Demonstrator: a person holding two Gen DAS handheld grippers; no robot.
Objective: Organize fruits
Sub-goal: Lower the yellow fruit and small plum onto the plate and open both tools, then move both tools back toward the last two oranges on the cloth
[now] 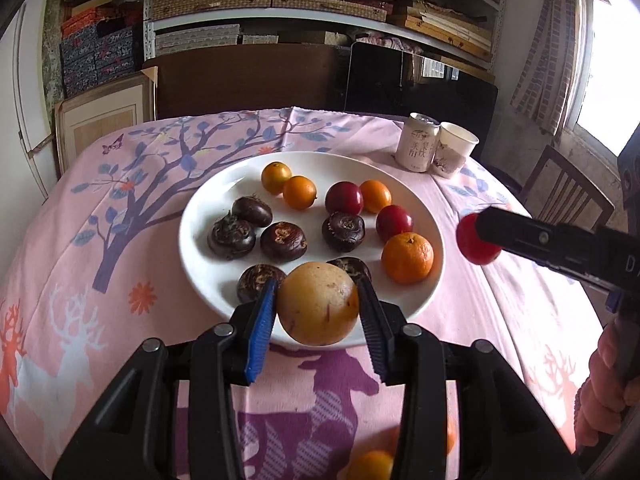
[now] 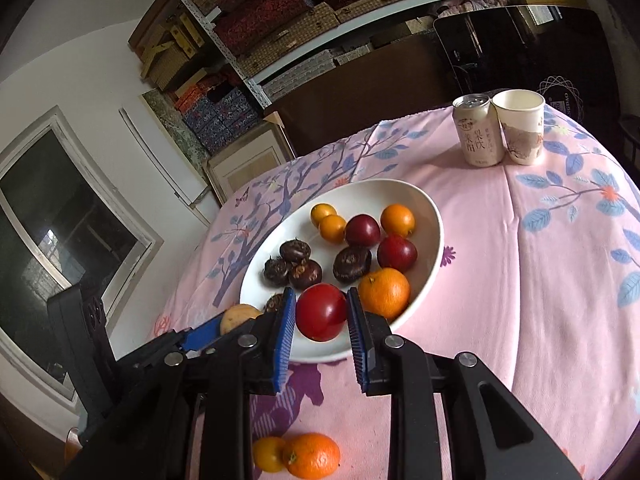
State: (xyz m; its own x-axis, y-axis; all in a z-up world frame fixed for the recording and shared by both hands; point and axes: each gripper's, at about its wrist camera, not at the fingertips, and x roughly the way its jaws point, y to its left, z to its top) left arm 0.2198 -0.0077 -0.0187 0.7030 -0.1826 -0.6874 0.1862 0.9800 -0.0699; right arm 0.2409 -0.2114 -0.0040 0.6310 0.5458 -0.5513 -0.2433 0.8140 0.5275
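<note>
Just smooth round fruit (image 1: 318, 304), ribbed jaws.

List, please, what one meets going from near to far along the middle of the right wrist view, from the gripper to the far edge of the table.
right gripper → red fruit it holds → white plate → can

drink can (image 2: 478, 134) touching paper cup (image 2: 521, 127) (both upright) on pink tablecloth (image 2: 540, 280).

tan round fruit (image 1: 318, 304) between jaws, over white plate (image 1: 200, 256)
</note>
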